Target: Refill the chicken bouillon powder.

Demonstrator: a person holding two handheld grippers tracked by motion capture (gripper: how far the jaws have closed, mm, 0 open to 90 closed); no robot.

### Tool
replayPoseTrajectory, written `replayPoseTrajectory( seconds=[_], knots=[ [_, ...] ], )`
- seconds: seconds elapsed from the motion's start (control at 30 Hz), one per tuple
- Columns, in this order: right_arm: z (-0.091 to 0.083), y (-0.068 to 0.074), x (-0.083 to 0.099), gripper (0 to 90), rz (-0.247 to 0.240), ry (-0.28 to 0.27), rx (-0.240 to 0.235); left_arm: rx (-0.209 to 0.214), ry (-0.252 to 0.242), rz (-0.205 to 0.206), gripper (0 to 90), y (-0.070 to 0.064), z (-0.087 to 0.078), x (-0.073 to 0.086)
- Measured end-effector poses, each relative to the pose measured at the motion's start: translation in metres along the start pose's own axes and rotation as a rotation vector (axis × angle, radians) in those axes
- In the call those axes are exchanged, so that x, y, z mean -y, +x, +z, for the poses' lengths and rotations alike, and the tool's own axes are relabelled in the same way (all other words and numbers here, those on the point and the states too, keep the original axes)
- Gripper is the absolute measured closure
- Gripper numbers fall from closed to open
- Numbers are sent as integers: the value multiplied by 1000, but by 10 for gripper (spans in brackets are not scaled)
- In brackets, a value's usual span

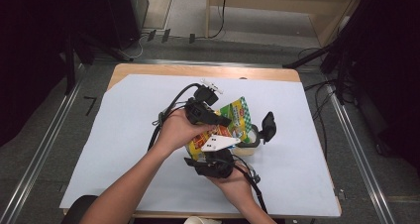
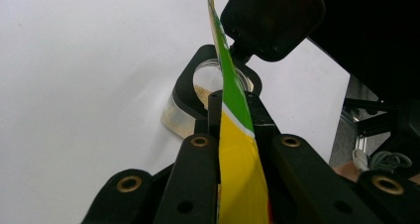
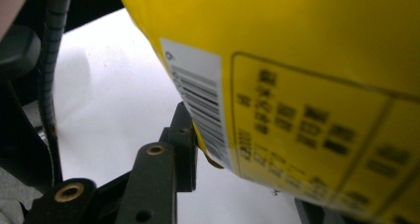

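A yellow and green snack bag hangs tilted over a clear jar that has a black rim and a flipped-up black lid. My left gripper is shut on the bag's upper part. In the left gripper view, the jaws of the left gripper pinch the bag's thin edge right above the jar's mouth, where some pale powder lies. My right gripper holds the bag's lower end. The right gripper view has the bag's barcode side between the jaws of the right gripper.
White paper covers the wooden table. Black cables trail from both grippers. Dark stands and a metal rail flank the table. A pale cup rim peeks in at the near edge.
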State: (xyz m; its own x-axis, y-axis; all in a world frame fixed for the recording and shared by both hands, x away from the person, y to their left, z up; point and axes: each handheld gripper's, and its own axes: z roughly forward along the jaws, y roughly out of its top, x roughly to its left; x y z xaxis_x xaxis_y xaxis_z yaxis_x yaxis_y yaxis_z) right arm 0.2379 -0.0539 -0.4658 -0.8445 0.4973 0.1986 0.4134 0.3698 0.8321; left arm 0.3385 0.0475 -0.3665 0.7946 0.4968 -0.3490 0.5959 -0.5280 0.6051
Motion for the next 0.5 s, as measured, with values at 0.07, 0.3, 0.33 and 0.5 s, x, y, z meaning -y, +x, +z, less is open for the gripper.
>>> replayPoseTrajectory(
  seconds=[0.07,0.3,0.33,0.5],
  knots=[
    [-1,0,-1,648,9,-20,-8,7,3,-7,836,2,-2,0],
    [-1,-1,-2,650,22,-36,-22,24,4,-39,764,6,-3,3],
    [-1,-2,-3,650,28,-50,-32,28,0,-45,746,7,-5,4],
    [-3,-2,-5,648,32,-69,-39,52,-15,-75,700,10,-12,5]
  ],
)
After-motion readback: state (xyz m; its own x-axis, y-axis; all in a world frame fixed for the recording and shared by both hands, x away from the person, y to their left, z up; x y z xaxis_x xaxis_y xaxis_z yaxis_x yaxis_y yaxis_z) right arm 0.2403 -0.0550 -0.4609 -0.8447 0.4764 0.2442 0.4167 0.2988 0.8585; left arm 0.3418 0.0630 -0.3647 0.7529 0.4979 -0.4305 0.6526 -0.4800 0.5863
